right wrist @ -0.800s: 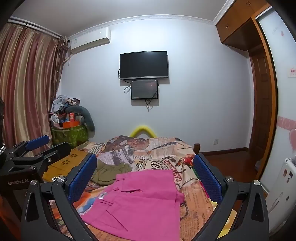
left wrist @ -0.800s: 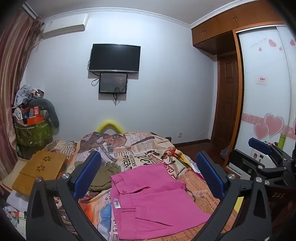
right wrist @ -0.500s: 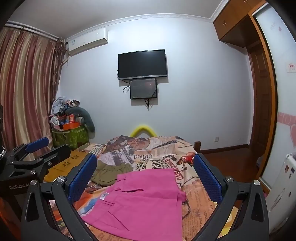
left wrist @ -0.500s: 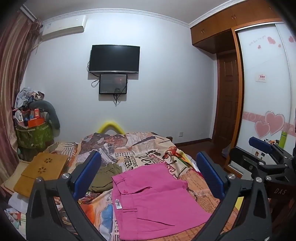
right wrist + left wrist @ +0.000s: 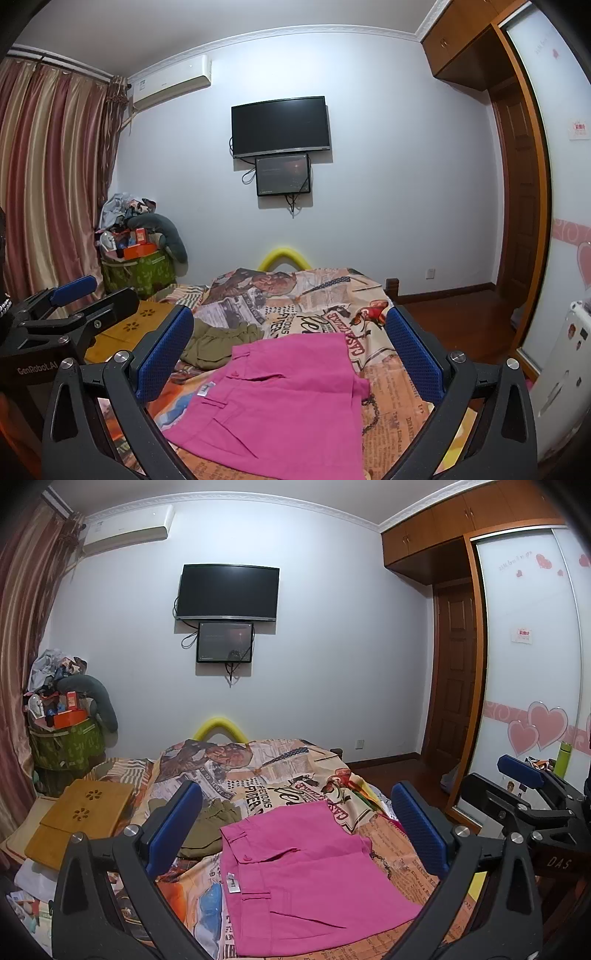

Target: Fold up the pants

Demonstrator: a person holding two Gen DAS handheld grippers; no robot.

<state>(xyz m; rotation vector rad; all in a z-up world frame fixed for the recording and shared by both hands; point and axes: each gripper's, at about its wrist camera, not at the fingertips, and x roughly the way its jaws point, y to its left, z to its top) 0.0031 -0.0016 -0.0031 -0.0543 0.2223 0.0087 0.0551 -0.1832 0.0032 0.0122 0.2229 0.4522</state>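
Pink pants (image 5: 306,875) (image 5: 280,398) lie flat and folded on the bed, waistband and white label toward the left. My left gripper (image 5: 295,812) hovers above and in front of them, wide open with nothing between its blue pads. Beside it, my right gripper (image 5: 290,332) also stands open and empty over the pants. The right gripper (image 5: 524,797) shows at the right edge of the left wrist view; the left gripper (image 5: 70,306) shows at the left edge of the right wrist view.
A crumpled olive garment (image 5: 210,823) (image 5: 221,343) lies just beyond the pants on the newspaper-print bedcover (image 5: 266,775). A wooden lap desk (image 5: 81,819) sits at the left. A full green basket (image 5: 66,746) stands by the curtain; a wardrobe (image 5: 532,686) is at the right.
Both views have shifted only slightly; the pants and the grippers' openings look the same.
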